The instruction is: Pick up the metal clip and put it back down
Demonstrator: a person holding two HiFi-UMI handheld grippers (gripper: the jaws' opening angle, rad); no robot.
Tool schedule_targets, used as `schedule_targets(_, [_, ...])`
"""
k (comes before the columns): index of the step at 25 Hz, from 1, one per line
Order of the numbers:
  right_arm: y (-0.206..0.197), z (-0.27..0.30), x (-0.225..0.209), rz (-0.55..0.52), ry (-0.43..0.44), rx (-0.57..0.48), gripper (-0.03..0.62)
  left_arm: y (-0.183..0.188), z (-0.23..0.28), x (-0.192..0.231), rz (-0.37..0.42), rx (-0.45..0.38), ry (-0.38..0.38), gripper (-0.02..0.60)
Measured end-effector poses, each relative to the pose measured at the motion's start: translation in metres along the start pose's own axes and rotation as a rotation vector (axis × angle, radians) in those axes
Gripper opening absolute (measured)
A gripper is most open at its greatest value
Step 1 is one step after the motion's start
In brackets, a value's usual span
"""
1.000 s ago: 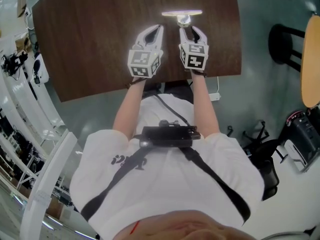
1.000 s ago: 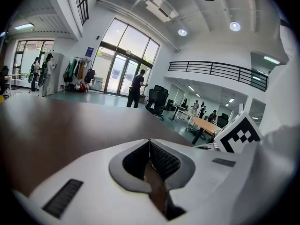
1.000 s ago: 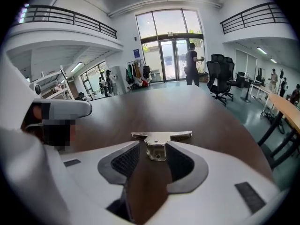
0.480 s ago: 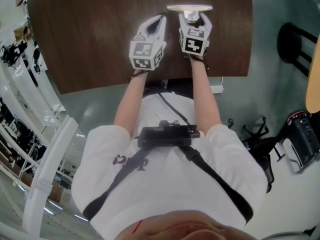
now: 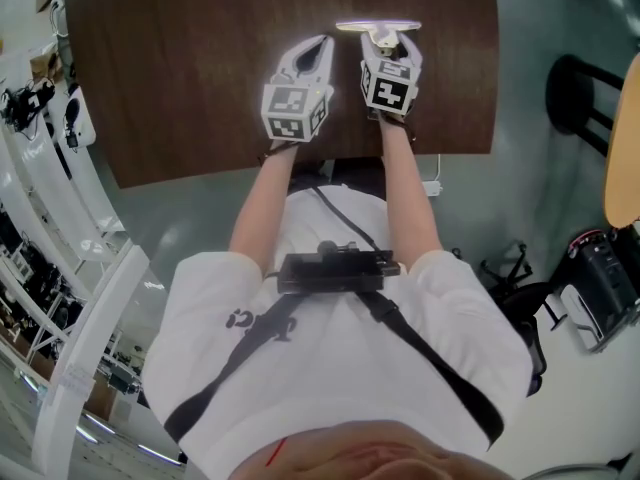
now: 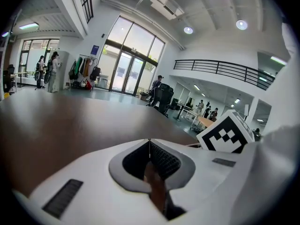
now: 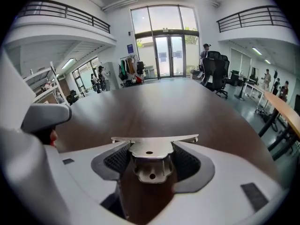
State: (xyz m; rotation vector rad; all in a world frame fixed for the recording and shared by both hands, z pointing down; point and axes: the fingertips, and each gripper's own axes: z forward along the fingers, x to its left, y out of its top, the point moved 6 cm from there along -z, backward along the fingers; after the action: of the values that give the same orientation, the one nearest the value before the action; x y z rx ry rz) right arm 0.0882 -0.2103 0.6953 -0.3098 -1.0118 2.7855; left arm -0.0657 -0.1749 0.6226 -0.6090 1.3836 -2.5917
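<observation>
- One metal clip (image 5: 378, 30).
- One brown surface (image 5: 180, 78).
- Two claws of mine: left claw (image 5: 320, 44), and right claw (image 5: 390, 44), its jaws just opened with the clip between them.
- Two marker cubes (image 5: 293, 108) (image 5: 390, 90), one per claw.
- One black stool (image 5: 565, 83).

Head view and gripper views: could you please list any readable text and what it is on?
Nothing legible.
Dark print on the white T-shirt: upside down, illegible.
Black-and-white marker cubes: square patterns, no letters.
Blue wall sign by the glass doors: too small.
</observation>
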Motion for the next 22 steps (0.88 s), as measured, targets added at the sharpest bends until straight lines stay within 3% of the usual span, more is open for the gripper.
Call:
schedule_targets(7, [0.006, -0.057, 0.018, -0.008, 0.014, -0.077, 0.293, 0.013, -0.043, -0.010, 0.045, -0.040, -0.004, 0.014])
schedule_targets(12, [0.040, -0.098, 0.045, 0.002, 0.021, -0.230, 0.293, 0.032, -0.072, 0.005, 0.079, -0.106, 0.004, 0.014])
schedule_targets(15, [0.031, -0.119, 0.057, -0.008, 0.049, -0.253, 0.293, 0.032, -0.099, -0.001, 0.097, -0.111, 0.002, 0.014])
schedule_targets(22, [0.070, -0.176, 0.071, 0.008, 0.138, -0.376, 0.293, 0.087, -0.144, -0.026, 0.154, -0.251, -0.010, 0.014])
